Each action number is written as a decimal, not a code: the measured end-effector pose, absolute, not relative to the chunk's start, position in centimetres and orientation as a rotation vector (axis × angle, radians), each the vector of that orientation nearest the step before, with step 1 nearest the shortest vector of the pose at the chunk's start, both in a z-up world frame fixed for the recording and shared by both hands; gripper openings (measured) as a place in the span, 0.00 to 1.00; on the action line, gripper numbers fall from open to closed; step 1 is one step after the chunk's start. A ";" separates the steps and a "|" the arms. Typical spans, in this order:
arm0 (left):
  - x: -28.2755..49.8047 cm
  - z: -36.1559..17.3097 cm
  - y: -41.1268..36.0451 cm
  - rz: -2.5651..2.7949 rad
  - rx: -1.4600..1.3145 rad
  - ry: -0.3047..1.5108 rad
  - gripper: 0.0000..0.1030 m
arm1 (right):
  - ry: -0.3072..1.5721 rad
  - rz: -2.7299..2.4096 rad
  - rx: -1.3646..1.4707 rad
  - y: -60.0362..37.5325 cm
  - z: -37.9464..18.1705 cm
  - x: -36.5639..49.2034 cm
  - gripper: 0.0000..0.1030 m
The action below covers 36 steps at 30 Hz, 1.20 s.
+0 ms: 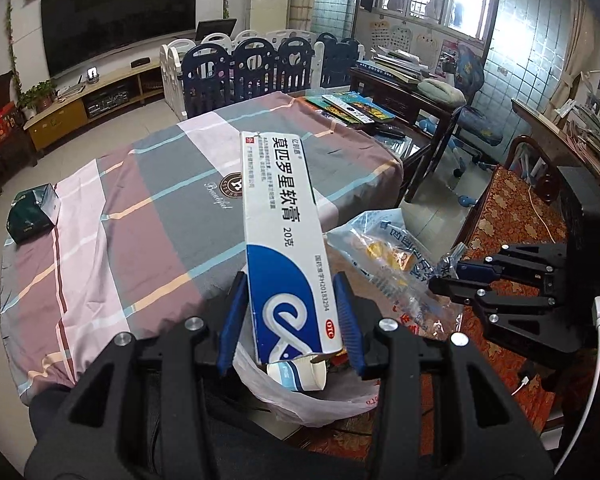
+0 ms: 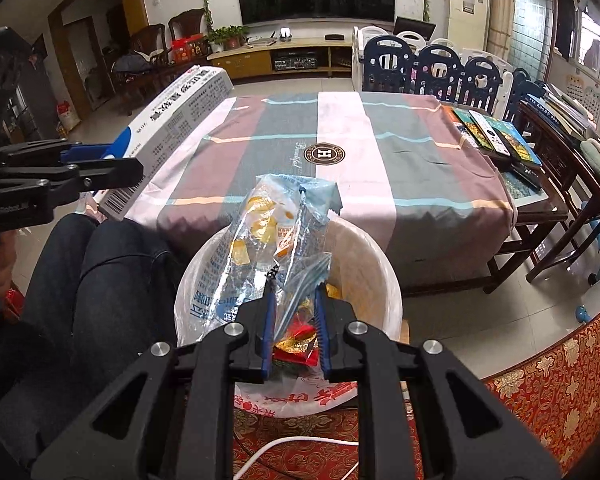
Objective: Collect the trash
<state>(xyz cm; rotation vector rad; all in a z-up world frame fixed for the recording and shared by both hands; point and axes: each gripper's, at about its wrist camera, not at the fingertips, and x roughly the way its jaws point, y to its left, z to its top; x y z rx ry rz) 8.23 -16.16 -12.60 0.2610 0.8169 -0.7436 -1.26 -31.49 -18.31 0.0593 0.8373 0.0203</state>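
A long white-and-blue ointment box [image 1: 286, 240] is held clamped between the blue pads of the left hand-held gripper [image 1: 292, 320], its lower end open, with a white tube [image 1: 298, 376] seen protruding from that end at the lower centre of the left wrist view. It is judged that the tube could slip out and fall beside the white-lined waste bin [image 2: 380, 272] rather than into it, since only the carton is gripped. A crumpled clear snack wrapper [image 2: 268, 240] is pinched by the right hand-held gripper [image 2: 294, 320], whose jaws are closed on the wrapper's lower part directly above the bin at the centre of the right wrist view. Because the film is light and stands tall above the rim, it may be expected to cling to the pads or tip over the rim on release. The two grippers are near each other over one opening, so a clash is considered possible. A dark green small box [image 1: 34, 214] is left at the left edge of the tabletop [image 1: 160, 184], which is covered by a striped cloth in pink, grey and mauve. Books and remote controls [image 2: 496, 136] lie at the tabletop's right side. Beyond, a large dark screen, a low cabinet, a playpen fence and a tiled floor are noted; a red patterned cushion [image 2: 560, 380] occupies the lower right.
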 end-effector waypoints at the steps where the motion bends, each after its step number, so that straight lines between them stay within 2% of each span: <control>1: 8.2 -12.7 -16.1 -0.743 0.261 0.819 0.43 | 0.845 0.011 0.055 -31.4 -18.6 -1.0 0.19; 3: 8.3 -12.8 -16.1 -0.743 0.262 0.823 0.43 | 0.858 -0.003 0.044 -31.1 -18.9 -0.6 0.24; 5: 8.2 -12.9 -16.1 -0.741 0.263 0.827 0.43 | 0.866 -0.017 0.039 -30.9 -19.1 -0.2 0.38; 6: 8.2 -12.9 -16.1 -0.740 0.263 0.828 0.43 | 0.862 -0.025 0.041 -30.9 -19.1 -0.2 0.51; 7: 8.3 -12.9 -16.0 -0.740 0.262 0.830 0.43 | 0.850 -0.036 0.039 -30.9 -18.9 -0.2 0.58; 11: 8.4 -13.1 -16.2 -0.742 0.262 0.842 0.43 | 0.819 -0.055 0.031 -31.5 -18.0 -0.7 0.59; 14: 8.5 -13.7 -16.7 -0.753 0.268 0.865 0.45 | 0.787 -0.077 0.015 -32.0 -16.8 -1.4 0.65; 16: 8.6 -14.6 -17.5 -0.794 0.286 0.905 0.51 | 0.764 -0.093 0.012 -32.3 -15.9 -1.8 0.70; 18: 8.7 -15.5 -17.8 -0.834 0.278 0.945 0.69 | 0.742 -0.116 0.019 -32.8 -15.0 -2.3 0.75; 20: 8.9 -16.0 -17.8 -0.798 0.281 0.959 0.75 | 0.734 -0.131 0.035 -33.3 -14.4 -2.6 0.80; 22: 9.2 -15.8 -17.1 -0.756 0.265 0.955 0.76 | 0.733 -0.143 0.052 -33.4 -13.8 -2.8 0.85; 28: 8.2 -12.0 -12.6 -0.524 0.244 0.829 0.96 | 0.741 -0.155 0.025 -30.0 -11.8 -2.7 0.96; 31: 6.7 -9.9 -10.0 -0.401 0.253 0.747 0.97 | 0.752 -0.111 -0.027 -27.2 -11.3 -2.7 0.96; 36: 5.9 -7.9 -6.4 -0.302 0.187 0.713 0.97 | 0.762 -0.038 -0.078 -24.1 -9.9 -2.8 0.96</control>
